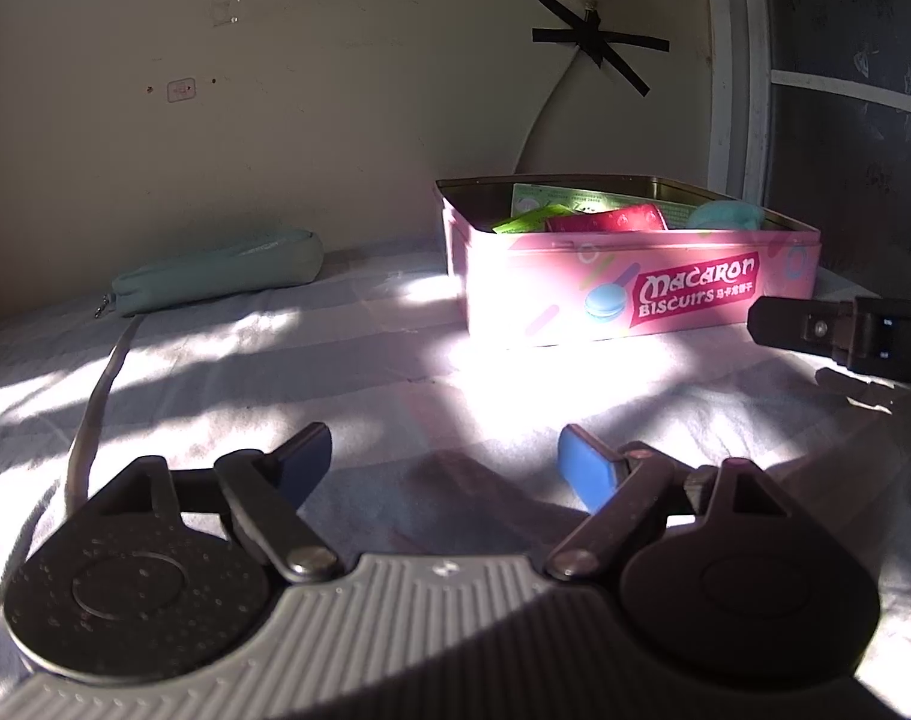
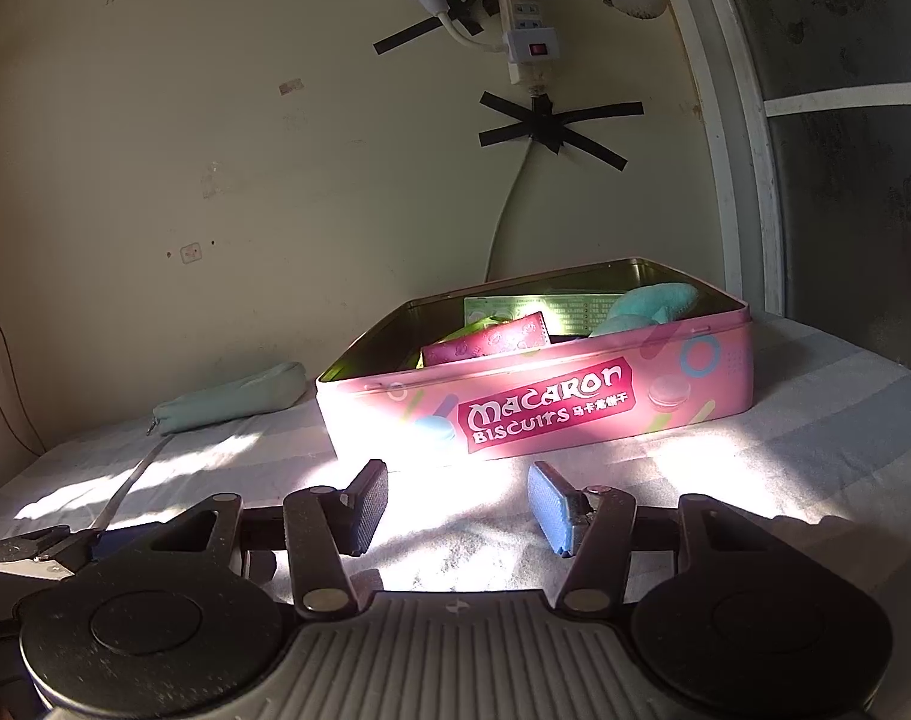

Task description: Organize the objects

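The pink tin (image 2: 575, 396) sits lidless on the sheet (image 2: 815, 450), holding a red packet (image 2: 491, 339), green packets (image 1: 530, 219), a card (image 2: 575, 306) and teal plush (image 2: 653, 303). A green pouch (image 2: 233, 396) lies left of the tin, apart. Left gripper (image 1: 449, 468) and right gripper (image 2: 458, 507) hover before it, jaws spread, empty.

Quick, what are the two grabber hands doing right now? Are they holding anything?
Left gripper: open, holding nothing.
Right gripper: open, holding nothing.
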A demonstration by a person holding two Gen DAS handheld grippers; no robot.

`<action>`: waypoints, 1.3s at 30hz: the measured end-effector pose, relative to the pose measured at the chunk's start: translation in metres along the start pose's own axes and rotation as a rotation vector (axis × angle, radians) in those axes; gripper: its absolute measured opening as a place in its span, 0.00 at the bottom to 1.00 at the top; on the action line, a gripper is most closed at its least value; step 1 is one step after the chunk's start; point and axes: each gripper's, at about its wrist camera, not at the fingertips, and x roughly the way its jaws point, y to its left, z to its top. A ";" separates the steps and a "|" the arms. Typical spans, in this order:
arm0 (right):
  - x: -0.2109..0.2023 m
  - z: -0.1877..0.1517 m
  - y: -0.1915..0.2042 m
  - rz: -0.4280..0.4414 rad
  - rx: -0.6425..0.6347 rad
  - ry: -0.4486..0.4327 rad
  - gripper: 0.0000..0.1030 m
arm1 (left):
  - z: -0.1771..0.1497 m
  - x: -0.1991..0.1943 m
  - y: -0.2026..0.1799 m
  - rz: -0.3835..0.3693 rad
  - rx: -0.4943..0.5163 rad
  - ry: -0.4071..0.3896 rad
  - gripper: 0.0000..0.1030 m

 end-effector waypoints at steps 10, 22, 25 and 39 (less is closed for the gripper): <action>0.001 -0.002 -0.002 0.000 0.014 0.011 0.46 | 0.000 0.000 0.002 0.011 -0.005 0.003 0.85; 0.016 0.009 0.007 0.007 -0.026 0.014 0.46 | 0.025 0.003 0.038 0.007 -0.044 0.010 0.86; 0.021 0.015 0.018 0.029 -0.049 0.014 0.46 | 0.034 0.009 0.064 0.047 -0.040 0.006 0.87; 0.162 0.075 0.140 0.346 -0.082 0.250 0.47 | 0.024 0.048 0.238 0.327 -0.459 0.055 0.87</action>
